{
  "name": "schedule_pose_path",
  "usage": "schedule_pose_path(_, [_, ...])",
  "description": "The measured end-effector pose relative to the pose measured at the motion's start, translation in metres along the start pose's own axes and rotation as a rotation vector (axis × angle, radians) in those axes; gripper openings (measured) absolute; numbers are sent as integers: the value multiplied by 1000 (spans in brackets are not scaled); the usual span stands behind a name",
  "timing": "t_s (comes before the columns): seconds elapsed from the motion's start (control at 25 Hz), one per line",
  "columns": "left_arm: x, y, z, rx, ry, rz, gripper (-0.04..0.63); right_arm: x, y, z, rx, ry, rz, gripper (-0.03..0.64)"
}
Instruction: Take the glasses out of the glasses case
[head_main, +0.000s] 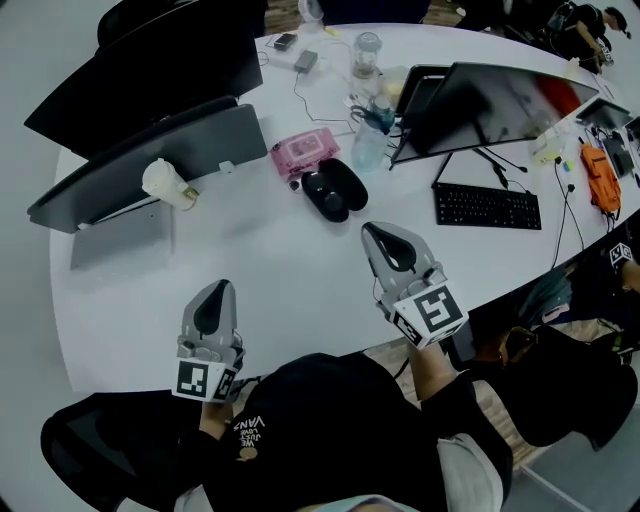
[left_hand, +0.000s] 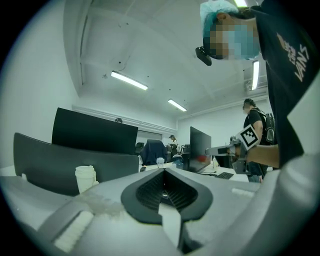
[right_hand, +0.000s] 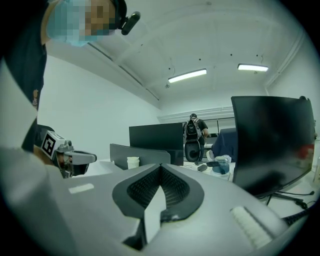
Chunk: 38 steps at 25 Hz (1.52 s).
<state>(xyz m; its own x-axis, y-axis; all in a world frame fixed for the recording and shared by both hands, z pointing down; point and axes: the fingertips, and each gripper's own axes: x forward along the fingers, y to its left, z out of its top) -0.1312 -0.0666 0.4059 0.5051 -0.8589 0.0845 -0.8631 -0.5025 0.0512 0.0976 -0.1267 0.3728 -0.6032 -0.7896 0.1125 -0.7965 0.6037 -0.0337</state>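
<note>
head view: pack (head_main: 305, 153) beside glasses case (head_main: 335, 188)

The grey two-jaw left claw (head_main: 220, 290) is held low and close in front of the person, pointing straight ahead. Its jaws are pressed together at the tip with nothing between them. The dark ribbed pads (left_hand: 150, 192) leave only a hollow behind the closed tip. The black-and-white left marker cube (head_main: 205, 380) sits behind the claw, and the person's left hand (head_main: 212, 418) grips just behind that.

The grey two-jaw right claw (head_main: 375, 235) reaches further forward, well apart from the left one and angled slightly towards it. Its jaws are likewise together and empty. The right marker cube (head_main: 432, 312) rides behind this claw. A bare right forearm (head_main: 432, 368) runs back from it into a black sleeve (head_main: 470, 410).
</note>
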Motion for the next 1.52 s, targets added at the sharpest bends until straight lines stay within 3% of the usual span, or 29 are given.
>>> schedule_pose_path(0.64, [2, 35, -12, -39, 33, 109, 2, 75, -38, -28, -8, 51, -9, 2])
schedule_pose_path(1.52, [36, 55, -36, -71, 101, 118, 2, 146, -66, -115, 4, 237, 36, 25])
